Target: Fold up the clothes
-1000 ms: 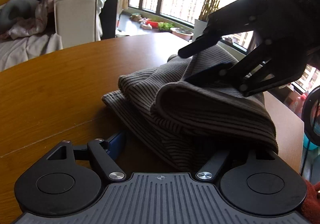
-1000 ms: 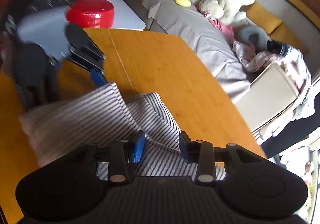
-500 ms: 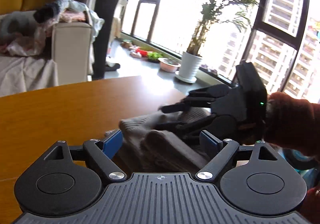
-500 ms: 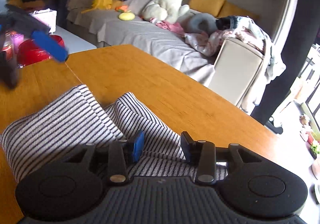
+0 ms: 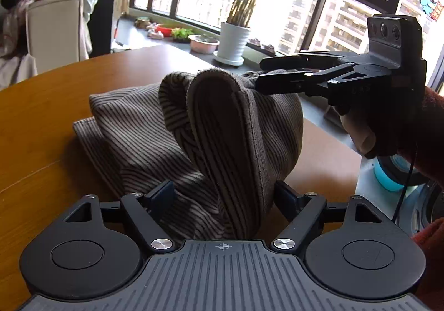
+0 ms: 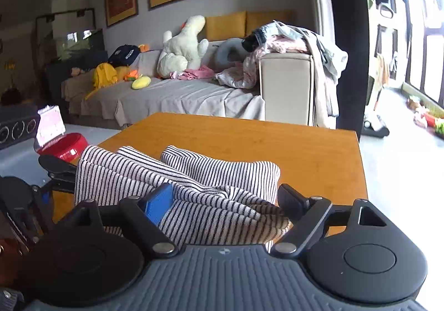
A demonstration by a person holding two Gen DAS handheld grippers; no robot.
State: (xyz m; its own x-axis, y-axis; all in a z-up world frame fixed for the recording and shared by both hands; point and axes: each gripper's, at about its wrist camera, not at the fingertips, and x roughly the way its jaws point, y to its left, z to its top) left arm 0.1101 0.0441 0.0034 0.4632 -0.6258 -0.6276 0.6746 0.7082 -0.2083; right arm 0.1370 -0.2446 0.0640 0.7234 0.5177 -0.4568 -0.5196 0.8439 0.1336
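A brown-and-white striped garment (image 5: 222,130) lies bunched on the wooden table (image 5: 41,116), with one fold standing up in a tall loop. My left gripper (image 5: 224,195) is open, its fingers wide apart on either side of that loop's base. In the left wrist view my right gripper (image 5: 262,73) comes in from the right with its tips at the top of the raised fold. From the right wrist view, the right gripper (image 6: 224,202) is open, the striped garment (image 6: 208,180) filling the gap between its fingers. The left gripper (image 6: 55,172) shows at the cloth's left edge.
The table (image 6: 249,138) ends close on the right. A person's hand in a red sleeve (image 5: 402,130) holds the right gripper. A red bowl (image 6: 66,147) sits on a low surface at left. Behind stand a sofa (image 6: 180,94) with toys and clothes, and a potted plant (image 5: 233,41) by the window.
My right gripper's fingers have spread from narrow to wide. My left gripper has closed in on the garment again, which now stands bunched in a taller loop between its fingers.
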